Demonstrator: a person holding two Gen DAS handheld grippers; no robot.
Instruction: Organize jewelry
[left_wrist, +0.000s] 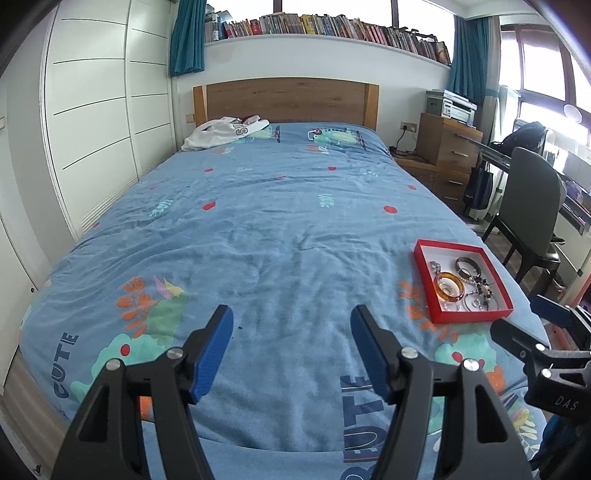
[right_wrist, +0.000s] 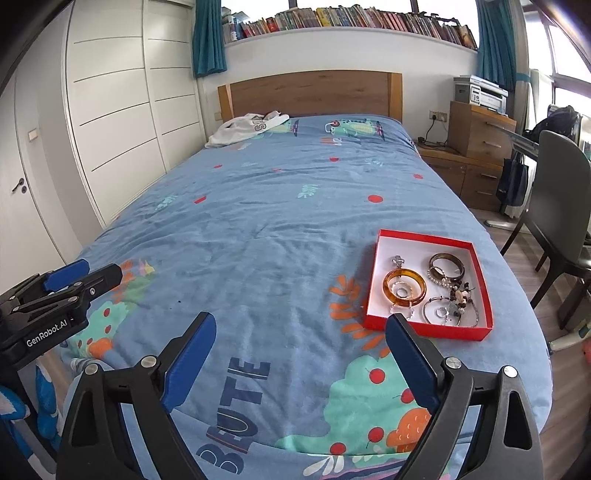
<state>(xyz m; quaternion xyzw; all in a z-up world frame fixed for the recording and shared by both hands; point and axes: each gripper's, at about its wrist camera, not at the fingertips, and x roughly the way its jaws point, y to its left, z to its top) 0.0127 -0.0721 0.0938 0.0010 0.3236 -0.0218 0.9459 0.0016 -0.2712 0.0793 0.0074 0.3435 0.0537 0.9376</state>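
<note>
Left wrist view: the left hand-held gripper (left_wrist: 291, 317) hangs over the near end of a bed (left_wrist: 280, 229), its blue-padded fingers (left_wrist: 216, 354) spread wide with only the blue patterned bedspread between them. Nothing is held. A red tray (left_wrist: 423, 280) with a white floor lies on the bedspread to the right, near the bed's right edge. Inside it sit an amber bangle (left_wrist: 448, 285), a dark bangle (left_wrist: 468, 266) farther back, and a tangle of beaded and silver bracelets (left_wrist: 480, 295) toward the tray's right side; the smaller pieces are too fine to tell apart. At the far right edge of this view the right hand-held gripper (left_wrist: 524, 325) shows from the side, just beside the tray's near right corner.

Right wrist view: the right hand-held gripper (right_wrist: 301, 325) is also wide open and empty, its right finger (right_wrist: 415, 365) just in front of the tray's near edge, overlapping it in the picture. A white garment (right_wrist: 243, 131) lies at the far left of the bed by the wooden headboard (right_wrist: 310, 92). A grey chair (right_wrist: 557, 199) stands right of the bed.
</note>
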